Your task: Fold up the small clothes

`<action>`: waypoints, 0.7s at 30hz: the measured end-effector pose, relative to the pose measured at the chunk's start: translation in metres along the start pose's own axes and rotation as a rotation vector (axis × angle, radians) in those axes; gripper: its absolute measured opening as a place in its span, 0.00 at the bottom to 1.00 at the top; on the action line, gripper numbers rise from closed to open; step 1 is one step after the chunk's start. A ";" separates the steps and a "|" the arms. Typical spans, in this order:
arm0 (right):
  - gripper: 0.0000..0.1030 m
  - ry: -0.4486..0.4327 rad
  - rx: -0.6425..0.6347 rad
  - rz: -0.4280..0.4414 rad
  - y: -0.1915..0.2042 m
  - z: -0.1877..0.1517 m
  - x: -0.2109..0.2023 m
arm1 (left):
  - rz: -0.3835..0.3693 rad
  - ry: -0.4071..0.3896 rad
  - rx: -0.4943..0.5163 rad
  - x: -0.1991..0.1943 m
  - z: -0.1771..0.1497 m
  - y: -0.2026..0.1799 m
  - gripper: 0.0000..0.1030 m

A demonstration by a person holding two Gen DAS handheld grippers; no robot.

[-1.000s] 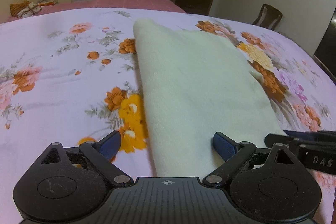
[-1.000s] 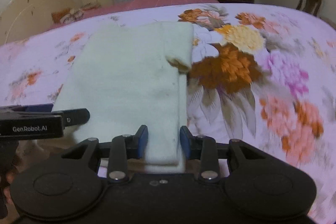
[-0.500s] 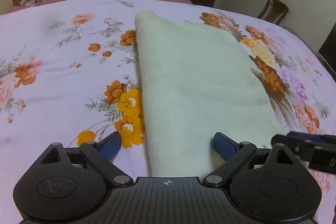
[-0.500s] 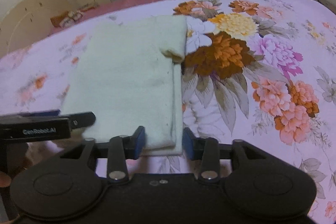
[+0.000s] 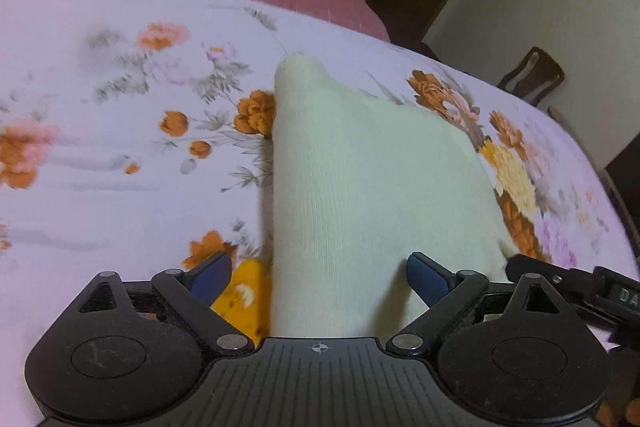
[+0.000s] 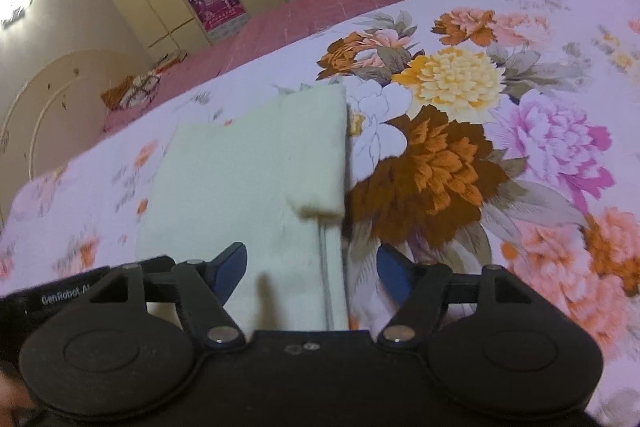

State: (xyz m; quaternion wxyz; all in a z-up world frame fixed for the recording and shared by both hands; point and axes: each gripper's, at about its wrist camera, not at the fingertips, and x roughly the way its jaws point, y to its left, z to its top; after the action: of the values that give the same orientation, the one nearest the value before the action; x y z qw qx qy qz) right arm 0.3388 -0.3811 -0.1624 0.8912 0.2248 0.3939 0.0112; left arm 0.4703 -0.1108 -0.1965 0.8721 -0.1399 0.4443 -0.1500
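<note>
Left wrist view: your left gripper (image 5: 318, 277) stood wide open, empty, over the folded cloth (image 5: 372, 187) on the bed (image 5: 100, 187). Your right gripper (image 6: 312, 269) had just been opening, pads clear; withdrawing low could have snagged the near edge.

The flowered bedsheet (image 5: 100, 195) lies flat and bare to the left of the folded cream cloth (image 5: 372, 187) and again to its right (image 6: 520, 155) — broad open stretches with nothing standing on them. The only things close by are the two tools themselves: the right gripper (image 5: 576, 291) juts in just beside the cloth's near right corner, the left gripper (image 6: 72, 297) at its near left. Farther off, a chair (image 5: 532, 75) stands beyond the bed's right edge — well apart from the cloth.
</note>
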 end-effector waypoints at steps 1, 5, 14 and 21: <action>0.69 0.004 0.022 0.012 -0.004 0.003 0.005 | -0.015 0.001 -0.006 0.003 0.001 0.000 0.91; 0.69 0.030 0.108 0.094 -0.019 0.013 0.028 | -0.092 -0.019 -0.033 0.014 0.006 0.004 0.91; 0.38 0.057 0.102 0.196 -0.011 0.019 0.059 | -0.182 -0.022 -0.127 0.022 0.010 0.012 0.51; 0.30 0.038 0.037 0.163 0.000 0.023 0.058 | -0.137 -0.045 -0.046 0.022 0.011 -0.001 0.44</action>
State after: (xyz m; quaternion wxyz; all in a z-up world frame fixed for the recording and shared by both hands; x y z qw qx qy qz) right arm 0.3947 -0.3792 -0.1892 0.8753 0.2722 0.3913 0.0809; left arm 0.4917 -0.1187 -0.2059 0.8660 -0.1933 0.4175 -0.1959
